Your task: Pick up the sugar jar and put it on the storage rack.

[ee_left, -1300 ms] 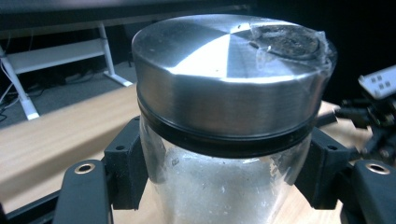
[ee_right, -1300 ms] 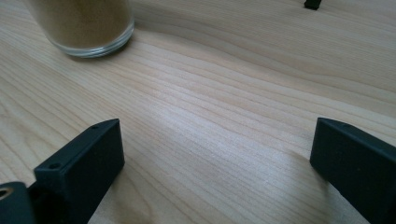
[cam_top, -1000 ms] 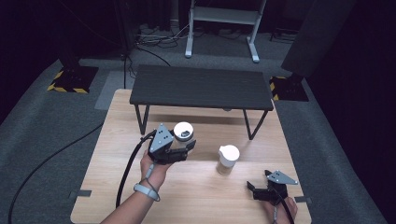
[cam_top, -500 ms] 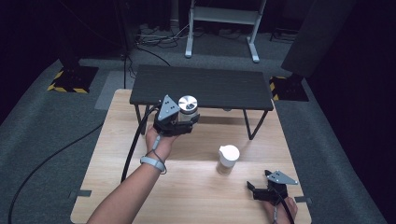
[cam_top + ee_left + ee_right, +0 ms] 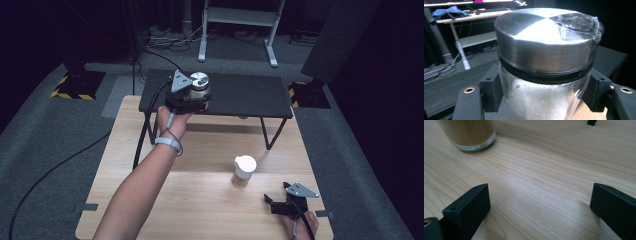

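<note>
Pinching metal-lidded jar [image 5: 199, 86], left hand-held gripper [image 5: 187, 97] over black shelf [image 5: 250, 95]; right [image 5: 280, 202] spread on wooden table [image 5: 200, 200].

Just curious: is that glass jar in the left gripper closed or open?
Closed: the jar wears its metal lid, seated on a black ring, as the left gripper clamps it.
</note>
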Motion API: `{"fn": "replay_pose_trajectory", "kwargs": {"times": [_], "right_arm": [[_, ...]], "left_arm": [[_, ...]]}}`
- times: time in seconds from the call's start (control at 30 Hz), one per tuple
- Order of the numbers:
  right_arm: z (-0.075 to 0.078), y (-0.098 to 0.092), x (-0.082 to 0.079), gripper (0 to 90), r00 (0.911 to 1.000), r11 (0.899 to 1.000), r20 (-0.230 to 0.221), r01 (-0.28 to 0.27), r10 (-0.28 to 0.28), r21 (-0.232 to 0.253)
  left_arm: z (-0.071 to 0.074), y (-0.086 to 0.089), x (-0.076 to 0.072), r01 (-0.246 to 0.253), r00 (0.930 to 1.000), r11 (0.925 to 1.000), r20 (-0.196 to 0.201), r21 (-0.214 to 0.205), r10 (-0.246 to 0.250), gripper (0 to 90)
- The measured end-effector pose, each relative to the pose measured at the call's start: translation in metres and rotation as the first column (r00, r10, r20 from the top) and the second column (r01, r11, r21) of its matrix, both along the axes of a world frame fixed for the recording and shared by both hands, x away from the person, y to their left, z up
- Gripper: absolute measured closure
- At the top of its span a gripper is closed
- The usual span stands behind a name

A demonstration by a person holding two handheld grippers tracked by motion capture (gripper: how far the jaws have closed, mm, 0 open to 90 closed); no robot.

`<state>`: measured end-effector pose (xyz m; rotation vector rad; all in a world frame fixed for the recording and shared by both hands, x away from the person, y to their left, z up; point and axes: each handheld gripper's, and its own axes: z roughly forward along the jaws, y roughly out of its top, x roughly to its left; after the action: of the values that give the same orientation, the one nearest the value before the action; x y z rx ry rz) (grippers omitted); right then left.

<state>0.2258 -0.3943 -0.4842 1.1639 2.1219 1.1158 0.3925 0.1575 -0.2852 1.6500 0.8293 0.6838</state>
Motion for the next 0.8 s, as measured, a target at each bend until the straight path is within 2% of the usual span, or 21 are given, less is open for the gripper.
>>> {"fn": "replay_pose_trajectory", "kwargs": {"times": [0.07,0.13,0.2,0.23,0.33,0.47,0.6,0.7,0.73,0.8], "right_arm": [[0.0,0.0,0.0,2.6,1.0,1.0,0.0,0.0,0.0,0.0],[0.0,0.0,0.0,2.6,1.0,1.0,0.0,0.0,0.0,0.0],[0.0,0.0,0.0,2.6,1.0,1.0,-0.001,0.0,0.0,-0.001],[0.0,0.0,0.0,2.6,1.0,1.0,-0.001,0.0,0.0,0.0],[0.0,0.0,0.0,2.6,1.0,1.0,-0.001,0.0,0.0,0.0],[0.0,0.0,0.0,2.6,1.0,1.0,0.0,-0.002,0.002,-0.001],[0.0,0.0,0.001,2.7,1.0,1.0,0.001,-0.003,0.003,-0.001],[0.0,0.0,0.001,2.7,1.0,1.0,0.0,-0.003,0.003,-0.001],[0.0,0.0,0.001,2.7,1.0,1.0,0.001,-0.003,0.003,-0.001],[0.0,0.0,0.001,2.7,1.0,1.0,0.001,-0.003,0.003,-0.002]], "left_arm": [[0.001,-0.003,0.004,-0.009,1.0,0.9999,-0.003,0.006,0.009,30.9],[0.006,-0.011,0.017,-0.039,0.9989,0.999,-0.026,0.024,0.04,30.8],[0.006,-0.014,0.02,-0.048,0.9984,0.9986,-0.028,0.022,0.048,30.9],[0.004,-0.019,0.027,-0.069,0.9972,0.9972,-0.027,0.029,0.069,30.9],[0.003,-0.026,0.038,-0.1,0.9936,0.9942,-0.049,0.041,0.102,30.8],[-0.002,-0.031,0.048,-0.096,0.9942,0.9949,-0.046,0.03,0.097,30.8],[0.005,-0.038,0.056,-0.093,0.9939,0.993,-0.053,0.072,0.097,30.9],[0.003,-0.038,0.059,-0.095,0.9938,0.9937,-0.052,0.06,0.098,30.8],[0.001,-0.037,0.062,-0.1,0.9928,0.9942,-0.062,0.041,0.102,30.8],[0.001,-0.038,0.065,-0.107,0.9897,0.9933,-0.09,0.044,0.111,30.8]]}}
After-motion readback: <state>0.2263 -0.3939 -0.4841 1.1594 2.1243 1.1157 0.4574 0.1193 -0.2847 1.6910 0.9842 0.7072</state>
